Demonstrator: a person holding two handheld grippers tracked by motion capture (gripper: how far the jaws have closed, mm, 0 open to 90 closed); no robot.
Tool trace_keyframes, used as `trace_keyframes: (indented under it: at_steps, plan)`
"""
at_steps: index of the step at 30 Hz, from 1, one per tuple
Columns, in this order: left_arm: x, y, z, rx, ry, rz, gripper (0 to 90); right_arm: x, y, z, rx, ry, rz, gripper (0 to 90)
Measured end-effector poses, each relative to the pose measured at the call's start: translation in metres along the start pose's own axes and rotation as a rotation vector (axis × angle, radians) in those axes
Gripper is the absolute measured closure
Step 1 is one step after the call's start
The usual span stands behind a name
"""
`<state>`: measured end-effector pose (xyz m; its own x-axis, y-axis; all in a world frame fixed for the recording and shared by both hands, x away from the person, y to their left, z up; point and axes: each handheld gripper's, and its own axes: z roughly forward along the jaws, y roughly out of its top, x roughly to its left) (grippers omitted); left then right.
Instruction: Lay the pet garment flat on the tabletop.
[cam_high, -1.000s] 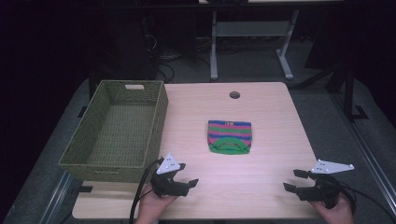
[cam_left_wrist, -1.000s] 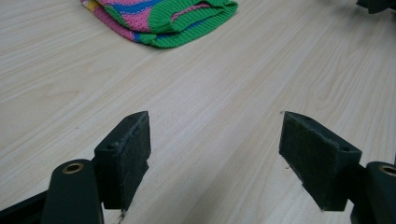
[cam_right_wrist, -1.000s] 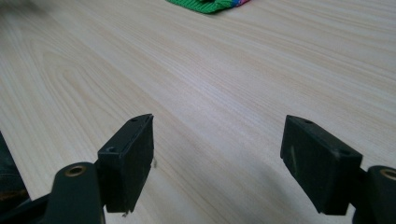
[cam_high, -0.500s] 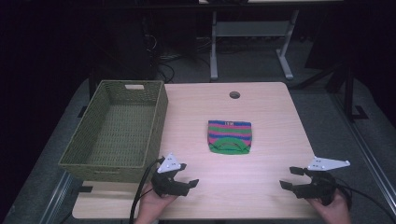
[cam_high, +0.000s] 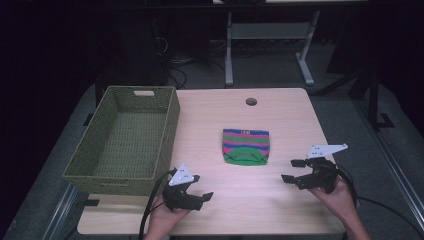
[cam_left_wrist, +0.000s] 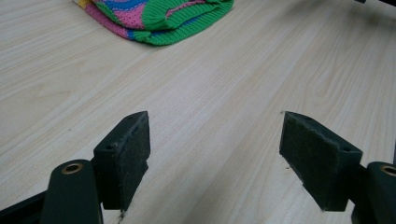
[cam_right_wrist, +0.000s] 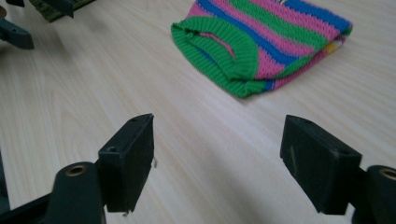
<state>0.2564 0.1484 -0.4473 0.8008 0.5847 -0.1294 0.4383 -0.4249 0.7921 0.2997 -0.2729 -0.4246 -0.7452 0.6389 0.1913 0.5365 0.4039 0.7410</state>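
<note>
Black padded jaws on the left gripper (cam_high: 201, 196) stand spread wide, with bare desk (cam_high: 210, 125) wood showing between the 2 pads (cam_left_wrist: 126, 158) in the left gripper view; they hold nothing and touch nothing visible. The right gripper (cam_high: 292, 171) is in the same condition: its 2 jaws are set wide apart, empty, with only desk surface between them in the right gripper view. Each gripper is carried by 1 hand; the left hand (cam_high: 165, 220) enters at the desk's near edge left of centre, and the right hand (cam_high: 337, 197) enters near the near right corner. Both grippers sit low over the near part of the desk, well apart from each other, and each carries 1 grey three-cornered plate (cam_high: 182, 175) on top. Whether either gripper body rests on the wood cannot be told. There is 1 folded knitted garment (cam_high: 245, 146), striped in green, pink and blue with a green ribbed hem, lying flat near the desk's centre, between the 2 grippers and farther from the near edge than both. It appears ahead of the left gripper's jaws at the upper edge of that view (cam_left_wrist: 159, 18) and ahead of the right gripper's jaws (cam_right_wrist: 261, 44), apart from both. There is 1 olive woven basket (cam_high: 82, 165) along the left edge of the desk, open at the top, just beside the left gripper. There is 1 round cable hole (cam_high: 251, 102) near the far edge.
</note>
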Motion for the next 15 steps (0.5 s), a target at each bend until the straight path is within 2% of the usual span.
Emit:
trace_keyframes:
  at_steps: [6, 15]
  plan:
    - [-0.001, 0.001, 0.001, 0.012, 0.006, 0.024, 24.0, -0.009, 0.023, 0.013, 0.021, 0.018, -0.001, 26.2]
    - [0.001, 0.001, 0.002, 0.006, 0.006, 0.014, 24.0, -0.017, 0.057, 0.033, 0.055, 0.036, 0.002, 27.4]
